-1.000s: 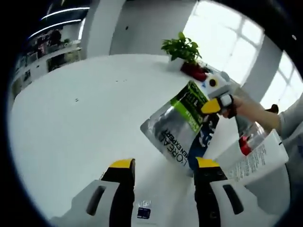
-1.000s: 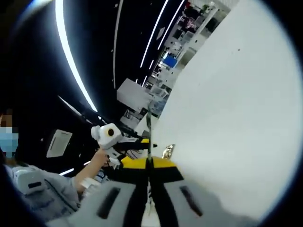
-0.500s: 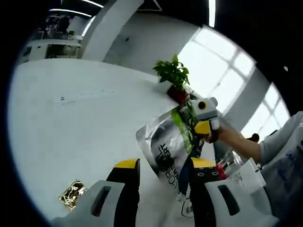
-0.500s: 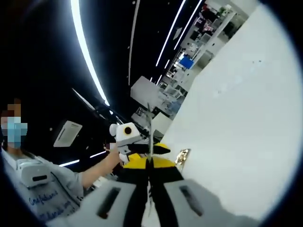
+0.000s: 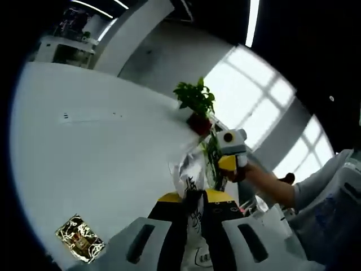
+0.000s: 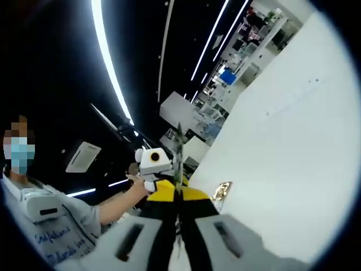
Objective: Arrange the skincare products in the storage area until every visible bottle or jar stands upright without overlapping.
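Observation:
A silver pouch (image 5: 193, 176) with black lettering and a green stripe hangs above the white table (image 5: 96, 152). In the left gripper view my left gripper (image 5: 196, 199) is shut on its lower part. My right gripper (image 5: 227, 164) comes in from the right, held by a hand, and pinches the pouch's upper edge. In the right gripper view the pouch (image 6: 179, 148) shows edge-on as a thin strip rising from my shut right gripper (image 6: 179, 195). The left gripper (image 6: 153, 176) sits just to its left.
A small gold sachet (image 5: 79, 244) lies flat on the table near the left jaw, also seen as a gold sachet (image 6: 221, 191) in the right gripper view. A potted plant (image 5: 194, 104) stands at the table's far edge. A person in grey (image 6: 51, 226) is close on the left.
My left gripper's jaws, open half a second ago, have shut on the pouch's lower part. The pouch has turned more edge-on. The right gripper keeps its hold.

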Available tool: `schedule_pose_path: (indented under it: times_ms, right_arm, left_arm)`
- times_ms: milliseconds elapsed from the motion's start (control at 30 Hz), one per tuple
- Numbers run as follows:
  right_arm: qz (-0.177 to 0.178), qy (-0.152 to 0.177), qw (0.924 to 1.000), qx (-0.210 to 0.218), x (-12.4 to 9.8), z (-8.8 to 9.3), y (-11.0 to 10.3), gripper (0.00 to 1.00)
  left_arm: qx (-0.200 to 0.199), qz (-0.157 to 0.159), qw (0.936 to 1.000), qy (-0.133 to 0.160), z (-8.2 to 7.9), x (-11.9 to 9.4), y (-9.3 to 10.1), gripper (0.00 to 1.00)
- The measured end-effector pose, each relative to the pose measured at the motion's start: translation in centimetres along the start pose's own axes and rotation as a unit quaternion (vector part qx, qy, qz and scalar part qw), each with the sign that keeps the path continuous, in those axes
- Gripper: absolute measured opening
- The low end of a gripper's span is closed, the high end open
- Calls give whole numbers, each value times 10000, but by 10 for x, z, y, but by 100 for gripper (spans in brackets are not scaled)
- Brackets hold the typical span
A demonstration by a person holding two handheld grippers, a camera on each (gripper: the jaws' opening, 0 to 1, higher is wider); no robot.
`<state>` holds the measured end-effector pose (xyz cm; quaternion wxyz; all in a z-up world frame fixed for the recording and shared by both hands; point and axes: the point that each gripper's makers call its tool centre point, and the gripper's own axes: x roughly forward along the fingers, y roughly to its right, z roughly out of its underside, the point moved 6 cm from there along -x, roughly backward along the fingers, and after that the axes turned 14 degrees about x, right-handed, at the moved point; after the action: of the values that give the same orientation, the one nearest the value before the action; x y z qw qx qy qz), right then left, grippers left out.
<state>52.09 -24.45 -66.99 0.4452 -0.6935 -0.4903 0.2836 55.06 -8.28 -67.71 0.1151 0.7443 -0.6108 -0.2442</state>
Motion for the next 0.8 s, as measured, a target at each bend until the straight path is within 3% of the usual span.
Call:
schedule_pose_path:
  times_ms: [267,500,800]
  right_arm:
    - [0,98,9999,-81,0,-3,-3,1]
    - [128,160,9995,-238,3,-4,-7,2]
    - [453,154,9980,-405,-1,-11,-3,7]
  left_arm:
    - [191,-101,9996,153,-12,-3,7,0]
    - [570,-295,9979,-12,-21,-6,13,0]
    - [1231,-613,9903,-199,-35,-12,20,0]
